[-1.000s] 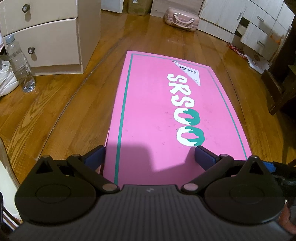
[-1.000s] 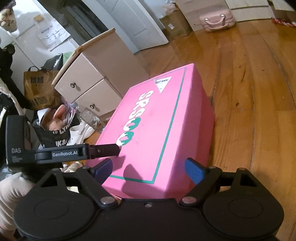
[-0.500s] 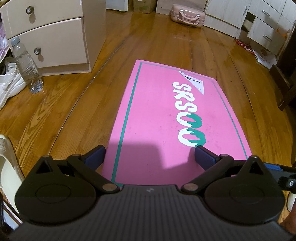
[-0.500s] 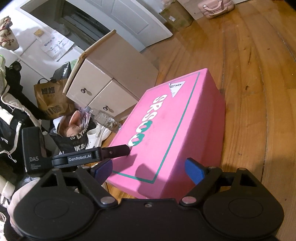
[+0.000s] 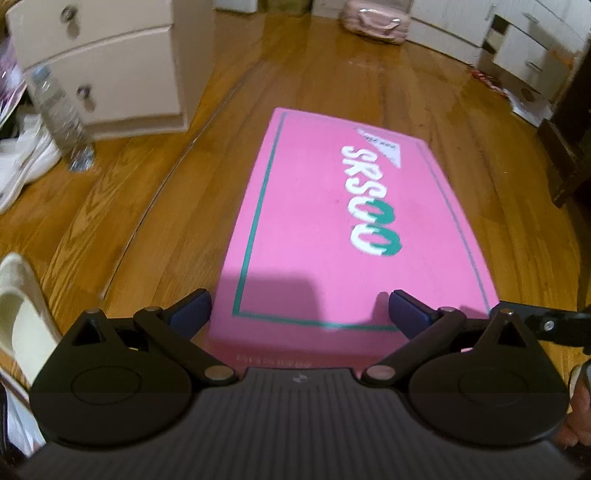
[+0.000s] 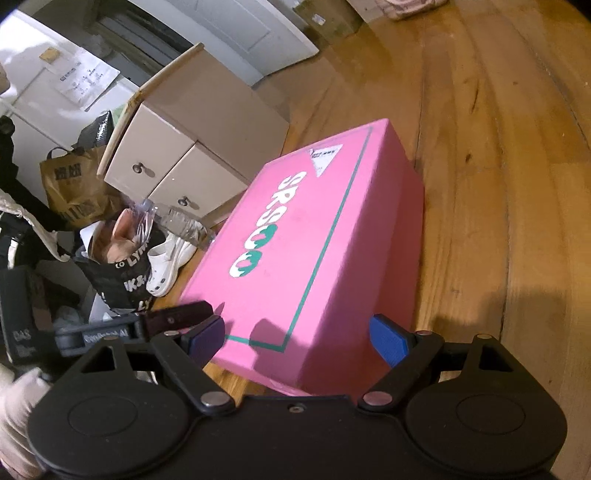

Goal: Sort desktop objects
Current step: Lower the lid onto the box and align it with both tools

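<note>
A pink shoebox point(image 5: 332, 229) with a green border line and white "SRSOO" lettering lies closed on the wooden floor; it shows again as the pink shoebox point(image 6: 314, 258) in the right wrist view. My left gripper point(image 5: 301, 314) hovers open above its near end, nothing between the blue pads. My right gripper point(image 6: 297, 338) is open too, over the box's near corner, holding nothing. The other gripper's finger point(image 6: 177, 317) pokes in from the left beside the box's near left edge.
A cream two-drawer cabinet point(image 5: 110, 62) stands left of the box, with a plastic bottle point(image 5: 61, 114) and white shoes point(image 5: 22, 162) beside it. Bags point(image 6: 122, 266) crowd the left side. A pink case point(image 5: 373, 20) and white drawers point(image 5: 532, 48) line the far wall. A dark chair leg point(image 5: 565, 158) stands at the right.
Both grippers have pulled back and risen from the box, so it sits farther away in both views. Both stay open.
</note>
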Demonstrator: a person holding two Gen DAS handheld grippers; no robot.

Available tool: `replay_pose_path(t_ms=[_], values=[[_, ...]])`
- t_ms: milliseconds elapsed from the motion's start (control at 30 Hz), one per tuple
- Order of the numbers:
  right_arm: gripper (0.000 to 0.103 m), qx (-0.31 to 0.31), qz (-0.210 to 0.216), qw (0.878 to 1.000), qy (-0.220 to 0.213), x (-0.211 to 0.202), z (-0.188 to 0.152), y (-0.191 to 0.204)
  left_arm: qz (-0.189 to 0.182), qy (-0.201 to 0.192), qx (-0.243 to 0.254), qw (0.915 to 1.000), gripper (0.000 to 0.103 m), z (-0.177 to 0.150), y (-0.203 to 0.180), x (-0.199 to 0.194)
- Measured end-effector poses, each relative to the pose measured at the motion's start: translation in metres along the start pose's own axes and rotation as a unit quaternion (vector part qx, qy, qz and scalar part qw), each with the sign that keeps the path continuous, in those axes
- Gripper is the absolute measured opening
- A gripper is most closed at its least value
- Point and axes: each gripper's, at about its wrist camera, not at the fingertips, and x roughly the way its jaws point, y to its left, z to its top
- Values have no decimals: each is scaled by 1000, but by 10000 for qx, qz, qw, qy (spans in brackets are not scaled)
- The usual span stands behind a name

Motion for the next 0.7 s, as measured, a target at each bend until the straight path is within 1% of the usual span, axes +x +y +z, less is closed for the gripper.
replay_pose_path(t_ms=[100, 267, 333, 367, 400, 433, 467, 500, 567, 633, 667, 700], values=[[90, 223, 44, 9997, 44, 7, -2, -9, -18, -22, -91, 10000, 103, -1, 2, 1], [95, 965, 428, 9944, 35, 29, -2, -42, -25, 78, -90, 9999, 103, 3, 2, 3], [97, 1254, 598, 9903, 50, 37, -1, -55, -84, 146, -226, 9996, 103, 6, 6, 7], [97, 1280, 646, 9897, 39, 38, 1, -57, -113, 179, -293, 9993, 103, 8, 7, 9], [97, 1226, 652, 9903, -2, 39, 3, -57, -118, 173, -306, 9993, 103, 9, 7, 11], [93, 1173, 658, 9909, -42, 39, 4, -57, -123, 166, -318, 9993, 103, 9, 7, 13], [85, 972, 661, 9930, -123, 37, 6, -53, -118, 95, -266, 9995, 103, 7, 6, 12], [80, 720, 631, 9952, -206, 33, 7, -45, -114, 24, -214, 9997, 103, 5, 5, 11], [80, 466, 417, 9977, -270, 27, 6, -33, -125, -96, -144, 9998, 103, 1, 4, 10], [79, 310, 354, 9982, -362, 25, 4, -27, -159, -183, -130, 9996, 103, -3, 6, 9], [77, 193, 325, 9984, -427, 23, 3, -24, -181, -240, -101, 9995, 103, -4, 7, 9], [74, -52, 243, 9982, -547, 20, 2, -17, -189, -290, -76, 9994, 103, -6, 7, 9]])
